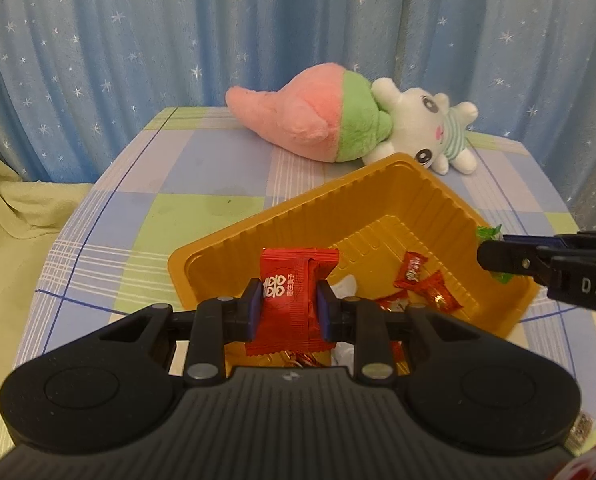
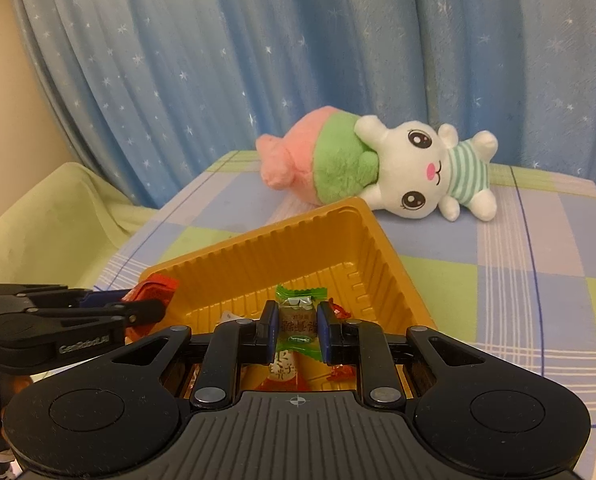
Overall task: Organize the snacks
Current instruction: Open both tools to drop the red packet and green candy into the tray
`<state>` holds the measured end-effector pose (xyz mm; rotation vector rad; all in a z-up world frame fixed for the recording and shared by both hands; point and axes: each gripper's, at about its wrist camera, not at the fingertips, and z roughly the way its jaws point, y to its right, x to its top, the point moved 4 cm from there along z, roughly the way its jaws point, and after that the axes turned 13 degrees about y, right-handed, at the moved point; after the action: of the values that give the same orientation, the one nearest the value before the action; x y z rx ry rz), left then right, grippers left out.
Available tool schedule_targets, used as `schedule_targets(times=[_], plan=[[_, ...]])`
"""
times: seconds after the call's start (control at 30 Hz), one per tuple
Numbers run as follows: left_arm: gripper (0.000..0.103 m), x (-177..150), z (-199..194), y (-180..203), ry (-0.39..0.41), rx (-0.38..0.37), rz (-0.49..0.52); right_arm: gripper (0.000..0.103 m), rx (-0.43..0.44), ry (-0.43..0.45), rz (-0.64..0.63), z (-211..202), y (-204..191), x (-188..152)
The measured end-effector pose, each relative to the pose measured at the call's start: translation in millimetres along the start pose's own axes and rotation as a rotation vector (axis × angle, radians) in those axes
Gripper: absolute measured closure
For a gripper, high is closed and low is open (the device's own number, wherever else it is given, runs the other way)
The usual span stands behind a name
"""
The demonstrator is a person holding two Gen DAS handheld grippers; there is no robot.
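You get warm, even indoor light in both views, with soft shadows under the plush toy (image 1: 350,120) and no harsh glare. Fisheye distortion bends the tabletop (image 1: 138,216) edges and darkens the corners. The curtain (image 2: 258,60) looks slightly soft.

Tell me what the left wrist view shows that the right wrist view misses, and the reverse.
Only the left wrist view shows the face of the red snack packet clamped in the left gripper, and loose red candies on the tray floor. Only the right wrist view shows the green-wrapped candy head-on in the right gripper. Both show the gold tray, the plush rabbit, the checked tablecloth and the blue star curtain.
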<state>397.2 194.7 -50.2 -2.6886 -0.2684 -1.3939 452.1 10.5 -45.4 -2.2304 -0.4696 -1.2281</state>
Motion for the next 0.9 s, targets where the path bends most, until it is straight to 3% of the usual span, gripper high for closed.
schedule_targets(times=[0.47, 0.9], plan=[[0.077, -4.8, 43.9, -0.2, -0.051, -0.012, 0.025, 0.082, -0.014, -0.033, 0.006, 27.0, 3.6, -4.5], [0.074, -11.4, 45.5, -6.5, -0.075, -0.034, -0.002, 0.082, -0.019, -0.062, 0.012, 38.8, 6.8, -9.6]])
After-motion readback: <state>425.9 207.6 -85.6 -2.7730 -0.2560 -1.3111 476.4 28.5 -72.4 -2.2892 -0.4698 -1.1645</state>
